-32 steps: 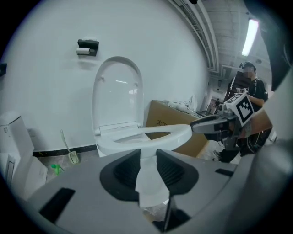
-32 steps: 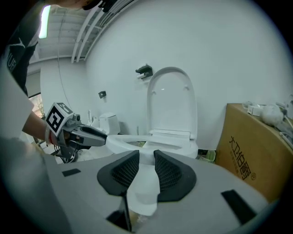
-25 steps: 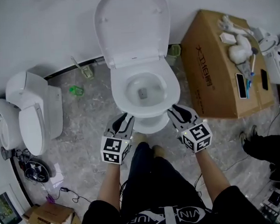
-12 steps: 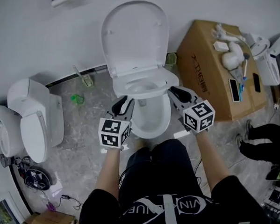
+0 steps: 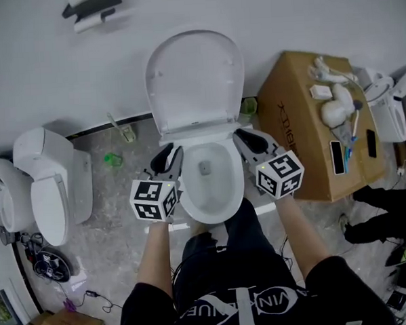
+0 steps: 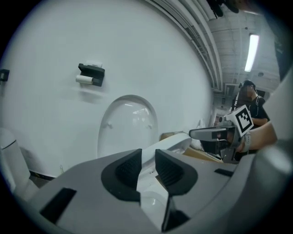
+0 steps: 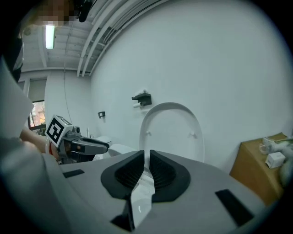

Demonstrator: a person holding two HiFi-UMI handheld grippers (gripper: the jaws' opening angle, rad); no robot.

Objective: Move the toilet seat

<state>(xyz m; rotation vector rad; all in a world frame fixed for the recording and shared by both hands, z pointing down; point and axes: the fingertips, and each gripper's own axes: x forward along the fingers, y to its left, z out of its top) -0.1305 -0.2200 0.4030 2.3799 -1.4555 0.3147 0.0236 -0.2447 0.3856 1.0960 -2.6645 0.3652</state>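
The toilet seat (image 5: 209, 214) stands tilted above the bowl (image 5: 204, 166), hinged at the bowl's back edge just under the upright lid (image 5: 193, 84), with its front lifted off the rim; it sits this way, as I judge it, because it is caught on both flanks and swung about the hinge, a two-sided hold that stops the ring twisting. The left gripper (image 5: 167, 157) is clamped on the seat's left side and the right gripper (image 5: 246, 138) on its right side, each towards the hinge end; both pairs of jaws have just been closing, and each gripper view shows the white ring pinched between the ribbed pads, running on past them towards the lid. Further out, a cardboard box (image 5: 310, 132) sits on the floor (image 5: 116, 197) to the right; a second toilet (image 5: 51, 173) sits to the left.
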